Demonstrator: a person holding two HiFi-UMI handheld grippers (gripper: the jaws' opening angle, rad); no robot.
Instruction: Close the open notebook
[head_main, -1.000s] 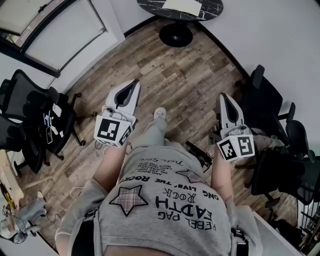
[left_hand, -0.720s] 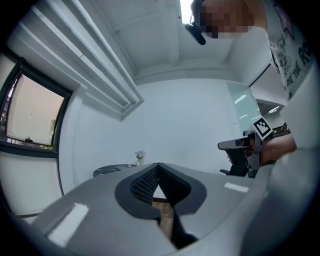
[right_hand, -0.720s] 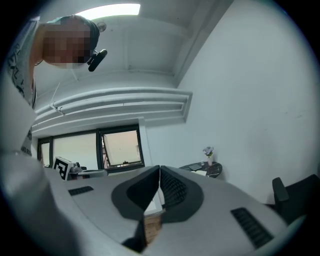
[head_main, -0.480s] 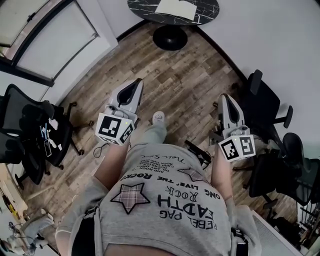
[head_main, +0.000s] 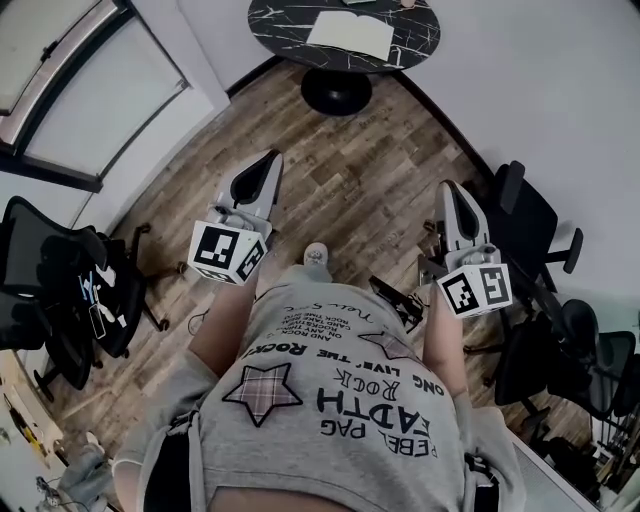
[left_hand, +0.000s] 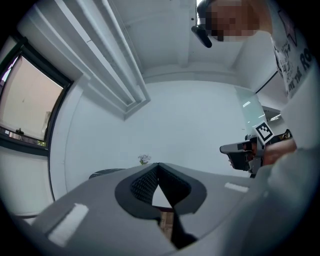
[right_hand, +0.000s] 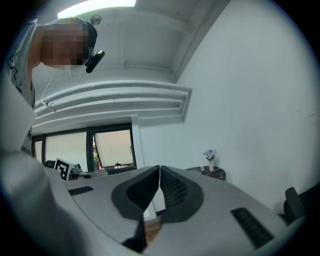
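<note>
Head view showed the open white-paged notebook (head_main: 350, 33) lying flat on the round black marble-patterned table (head_main: 285, 20) at twelve o'clock, well apart from both grippers. Left gripper (head_main: 266, 165) and right gripper (head_main: 449, 195) were clenched on nothing. The notebook looked light and floppy, likely to skid on that slick top; best caught by one cover's outer edge, the other side pinned.
</note>
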